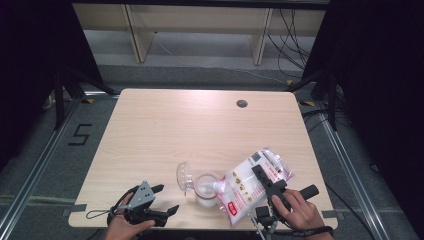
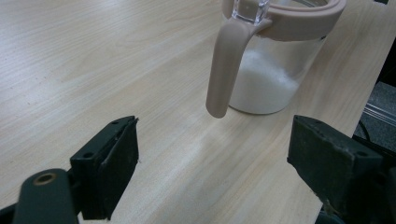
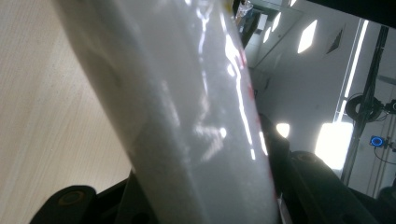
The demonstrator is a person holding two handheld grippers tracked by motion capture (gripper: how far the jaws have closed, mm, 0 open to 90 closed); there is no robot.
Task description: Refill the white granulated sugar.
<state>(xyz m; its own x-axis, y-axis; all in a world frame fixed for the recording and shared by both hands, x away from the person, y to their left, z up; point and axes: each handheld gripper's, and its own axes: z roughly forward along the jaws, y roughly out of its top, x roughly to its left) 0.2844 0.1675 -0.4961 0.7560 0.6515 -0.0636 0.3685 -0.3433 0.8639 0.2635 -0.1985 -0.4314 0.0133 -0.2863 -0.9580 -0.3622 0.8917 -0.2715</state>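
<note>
The right gripper (image 1: 262,181) clamped a tilted plastic bag (image 1: 248,186), its corner over the jar (image 1: 206,190) beside it. The left gripper (image 1: 166,199) rested wide open and empty on the tabletop (image 1: 200,130), the jar just ahead.

The jar (image 2: 275,60) is cut off at the top of the left gripper view, so its lid is out of sight; near the jar, the bag (image 3: 196,116) hides most of the right gripper's jaws; the bag's printed words (image 1: 235,192) are too small to read
</note>
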